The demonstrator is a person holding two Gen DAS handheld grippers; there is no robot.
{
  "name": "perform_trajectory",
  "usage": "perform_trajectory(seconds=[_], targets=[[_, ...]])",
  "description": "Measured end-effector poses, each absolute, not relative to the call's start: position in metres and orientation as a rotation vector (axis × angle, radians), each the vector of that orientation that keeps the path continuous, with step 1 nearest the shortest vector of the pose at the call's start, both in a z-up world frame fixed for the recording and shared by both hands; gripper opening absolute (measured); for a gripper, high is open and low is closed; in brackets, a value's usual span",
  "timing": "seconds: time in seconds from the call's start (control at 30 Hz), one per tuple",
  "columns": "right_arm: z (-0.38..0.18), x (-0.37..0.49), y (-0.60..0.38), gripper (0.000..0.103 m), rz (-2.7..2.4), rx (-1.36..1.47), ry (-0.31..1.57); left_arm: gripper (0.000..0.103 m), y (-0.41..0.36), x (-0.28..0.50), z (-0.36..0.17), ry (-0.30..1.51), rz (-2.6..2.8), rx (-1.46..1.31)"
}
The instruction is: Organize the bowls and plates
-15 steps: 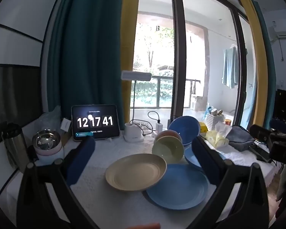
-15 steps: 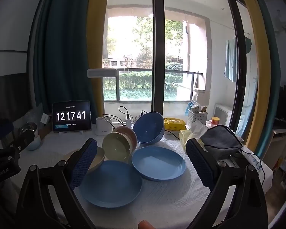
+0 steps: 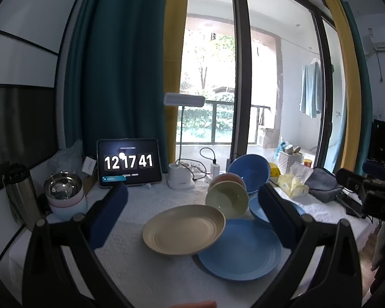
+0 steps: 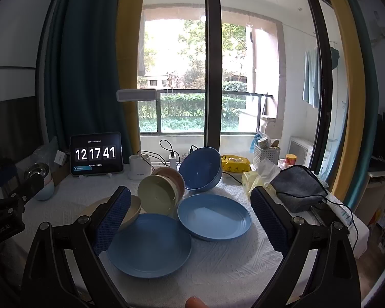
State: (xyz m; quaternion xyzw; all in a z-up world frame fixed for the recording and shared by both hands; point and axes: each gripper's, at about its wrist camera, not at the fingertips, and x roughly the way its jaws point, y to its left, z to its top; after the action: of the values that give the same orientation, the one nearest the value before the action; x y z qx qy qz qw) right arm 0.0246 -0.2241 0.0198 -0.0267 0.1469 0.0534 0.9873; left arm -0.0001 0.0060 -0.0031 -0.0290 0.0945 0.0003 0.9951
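Nothing is showing displacement against the earlier views: both grippers are hovering above the table (image 4: 218, 269) and the clock tablet (image 3: 129, 163) is reading the same time. Left gripper (image 3: 192, 206) is holding its jaws wide apart, gripping nothing, and framing the beige plate (image 3: 183, 229), whose right edge is resting on the near blue plate (image 3: 240, 250). Right gripper (image 4: 190, 211) is likewise fully spread and empty, facing the second blue plate (image 4: 214, 217). Green bowl (image 4: 157, 196), pink bowl (image 4: 173, 179) and large blue bowl (image 4: 200, 168) are lying tipped on their sides behind the plates. Risk: lifting the lower blue plate first is likely to slide the beige plate off; nudging the tilted bowls is likely to roll them toward the cables (image 4: 166, 148).
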Motion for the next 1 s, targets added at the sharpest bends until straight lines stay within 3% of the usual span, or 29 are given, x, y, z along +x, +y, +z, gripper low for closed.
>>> perform_trajectory(seconds=[1.0], targets=[[0.0167, 0.0276, -0.2197, 0.097, 0.111, -0.057, 0.305, 0.102, 0.0049, -0.0029, -0.0076, 0.145, 0.009, -0.065]])
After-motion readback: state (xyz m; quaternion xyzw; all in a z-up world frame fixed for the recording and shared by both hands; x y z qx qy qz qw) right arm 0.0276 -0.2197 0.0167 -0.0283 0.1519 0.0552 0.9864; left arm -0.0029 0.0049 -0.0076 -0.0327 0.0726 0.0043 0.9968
